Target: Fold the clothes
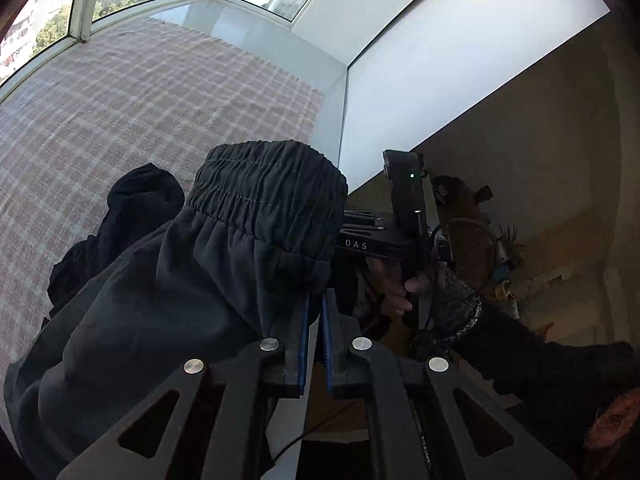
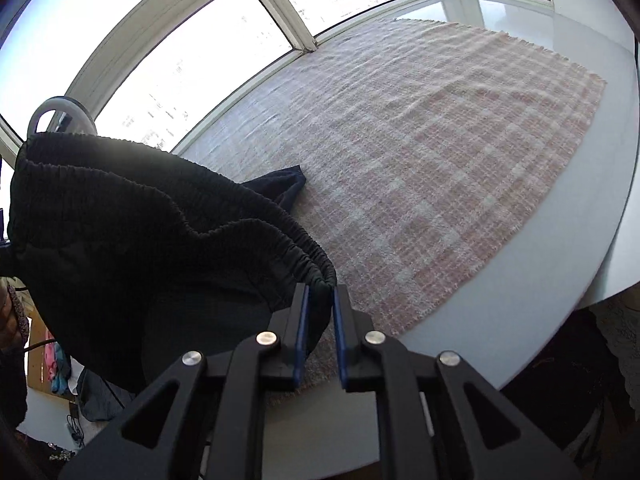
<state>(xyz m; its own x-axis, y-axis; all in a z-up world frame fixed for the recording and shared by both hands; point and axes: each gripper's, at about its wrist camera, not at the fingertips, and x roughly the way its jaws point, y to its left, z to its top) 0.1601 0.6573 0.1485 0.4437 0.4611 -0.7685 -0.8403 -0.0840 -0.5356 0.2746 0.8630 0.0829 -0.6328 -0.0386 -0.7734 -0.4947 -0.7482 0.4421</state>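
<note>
**Dark trousers held up by the waistband, one gripper at each end**

The black, thin-woven pair of trousers with a gathered elastic waistband (image 1: 264, 196) hung above the pink-and-white checked woven blanket (image 2: 440, 152) that covered the pale grey table (image 2: 540, 288). The left gripper (image 1: 316, 312) had its blue-padded jaws drawn almost together, pinching the cloth just below the waistband. The right gripper (image 2: 320, 308) stood narrow too, its pads nipping the ruched edge at the band's other end. A dark trailing end of the garment (image 2: 288, 184) lay on the blanket beyond.

The fabric looked light and limp: it sagged between the two grips and bunched in soft folds, so it would likely drape rather than keep any shape. The elastic band was the thickest, most ridged part, and probably the surest place to hold; the smooth cloth below could slip from narrow pads. Laying it flat would likely call for keeping the band taut between the grippers.

The blanket's nubbly weave should grip the cloth a little. White-framed windows (image 2: 280, 20) ran behind the table.
</note>
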